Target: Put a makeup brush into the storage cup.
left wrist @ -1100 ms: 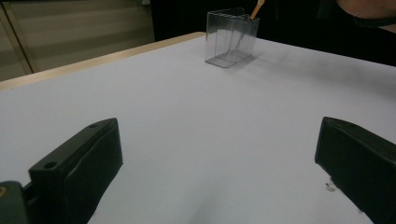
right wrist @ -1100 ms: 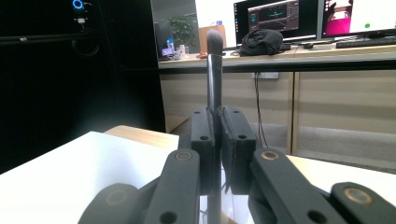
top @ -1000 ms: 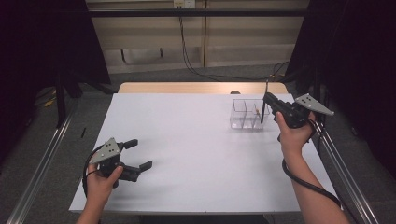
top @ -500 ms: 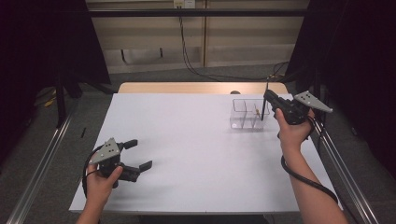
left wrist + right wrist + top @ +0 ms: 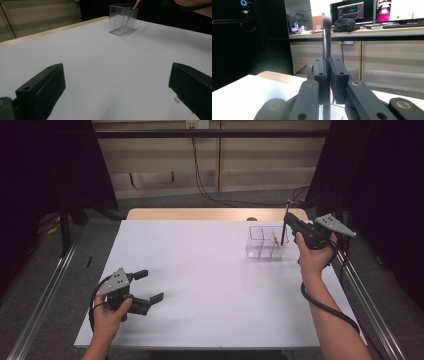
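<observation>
Right gripper view: I see my right tool (image 5: 328, 75) pressed together on a slim dark makeup brush (image 5: 326, 42). The handle stands upright between the two pads, and the rounded bristle head sits at upper centre of the frame, above the jaws.

High view: the right tool (image 5: 289, 224) sits at right of centre, with the brush (image 5: 284, 227) hanging near vertical from it. The lower end of the brush is at the right end of a clear compartment organizer (image 5: 266, 242); whether the tip is inside the end compartment or just beside its wall, I cannot tell. A thin orange-tipped stick (image 5: 274, 239) leans in one compartment.

My left tool (image 5: 148, 285) rests at lower left of the frame, low over the white counter (image 5: 210, 285), well apart from the organizer. Its jaws are spread wide with nothing between them.

Left gripper view: both jaws stand at the lower corners, and the organizer (image 5: 123, 18) is at top centre.
</observation>
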`<action>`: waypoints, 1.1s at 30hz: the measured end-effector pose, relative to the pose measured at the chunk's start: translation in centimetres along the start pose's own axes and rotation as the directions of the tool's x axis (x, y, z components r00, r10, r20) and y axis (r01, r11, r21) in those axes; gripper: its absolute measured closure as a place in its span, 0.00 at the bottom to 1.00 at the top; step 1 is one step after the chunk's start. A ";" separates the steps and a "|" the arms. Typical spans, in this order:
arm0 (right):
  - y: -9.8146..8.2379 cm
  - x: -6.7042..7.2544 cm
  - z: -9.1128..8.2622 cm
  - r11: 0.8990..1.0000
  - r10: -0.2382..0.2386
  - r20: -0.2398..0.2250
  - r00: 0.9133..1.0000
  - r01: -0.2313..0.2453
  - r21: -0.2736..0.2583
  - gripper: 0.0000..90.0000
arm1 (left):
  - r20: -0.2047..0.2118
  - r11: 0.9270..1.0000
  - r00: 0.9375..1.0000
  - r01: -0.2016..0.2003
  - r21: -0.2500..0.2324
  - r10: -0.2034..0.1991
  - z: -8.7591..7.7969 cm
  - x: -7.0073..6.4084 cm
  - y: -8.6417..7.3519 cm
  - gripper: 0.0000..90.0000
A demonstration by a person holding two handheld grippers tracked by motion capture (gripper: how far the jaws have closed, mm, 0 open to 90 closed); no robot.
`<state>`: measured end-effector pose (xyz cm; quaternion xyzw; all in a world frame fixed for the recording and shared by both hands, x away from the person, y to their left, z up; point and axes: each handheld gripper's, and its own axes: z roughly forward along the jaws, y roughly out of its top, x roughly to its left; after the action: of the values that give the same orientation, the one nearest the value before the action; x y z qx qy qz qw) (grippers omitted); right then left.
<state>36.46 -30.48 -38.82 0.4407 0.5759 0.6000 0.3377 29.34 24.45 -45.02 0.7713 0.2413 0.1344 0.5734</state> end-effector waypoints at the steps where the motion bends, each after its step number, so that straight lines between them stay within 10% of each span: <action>1: 0.0 -0.1 0.0 1.000 0.003 0.002 1.000 -0.003 0.002 0.94 | 0.000 1.000 1.000 0.001 -0.001 -0.001 0.0 0.0 0.0 0.01; 33: 0.6 -1.3 1.4 1.000 -0.013 0.044 0.999 0.013 0.003 0.94 | 0.004 1.000 1.000 0.005 0.004 -0.005 0.1 0.0 -0.1 0.01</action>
<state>38.30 -31.23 -38.47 0.4505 0.5721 0.5872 0.3535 29.37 24.43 -45.15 0.7721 0.2422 0.1308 0.5728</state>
